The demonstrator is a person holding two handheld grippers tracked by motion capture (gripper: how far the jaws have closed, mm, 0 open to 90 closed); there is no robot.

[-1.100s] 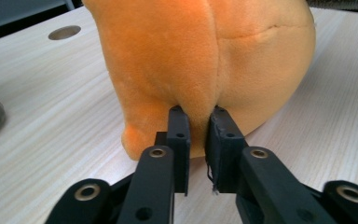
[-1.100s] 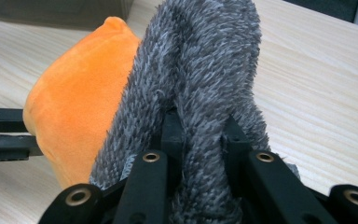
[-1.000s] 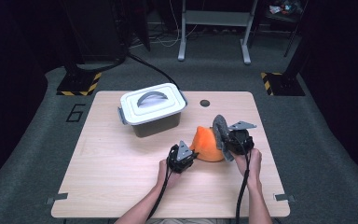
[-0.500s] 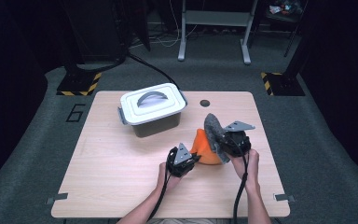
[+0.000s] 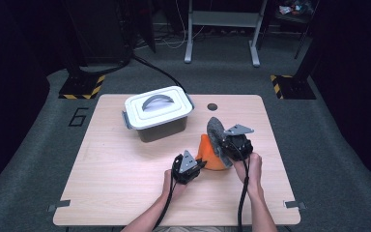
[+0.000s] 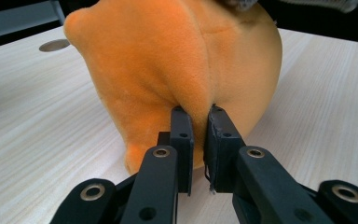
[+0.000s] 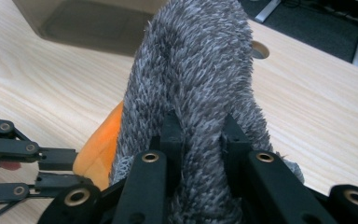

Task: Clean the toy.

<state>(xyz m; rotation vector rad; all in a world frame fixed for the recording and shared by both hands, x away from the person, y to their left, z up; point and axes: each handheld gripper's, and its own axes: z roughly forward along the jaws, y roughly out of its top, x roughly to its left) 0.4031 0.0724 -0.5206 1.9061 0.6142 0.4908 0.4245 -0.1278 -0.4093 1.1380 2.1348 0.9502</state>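
- While the orange plush piece (image 5: 209, 155) is sitting on the wooden table (image 5: 116, 183), right of centre and toward the person's side, the left gripper (image 5: 199, 166) is biting into its near lower edge, jaws drawn almost together on a pinch of the orange fabric (image 6: 186, 65).
- In the left gripper view the two black pads are pressing a fold of that plush between them, with the bulk of it bulging above and behind.
- The right gripper (image 5: 223, 143) is clamping the grey furry piece (image 5: 216, 130), which is standing up against the far right side of the orange plush and touching it.
- In the right gripper view the grey fur (image 7: 200, 60) is rising tall between the jaws and spilling over both of them, with a sliver of orange (image 7: 103, 140) peeking out at its left.
- A grey lidded box (image 5: 157, 112) with a curved handle is resting farther back and to the left, apart from both plush pieces.
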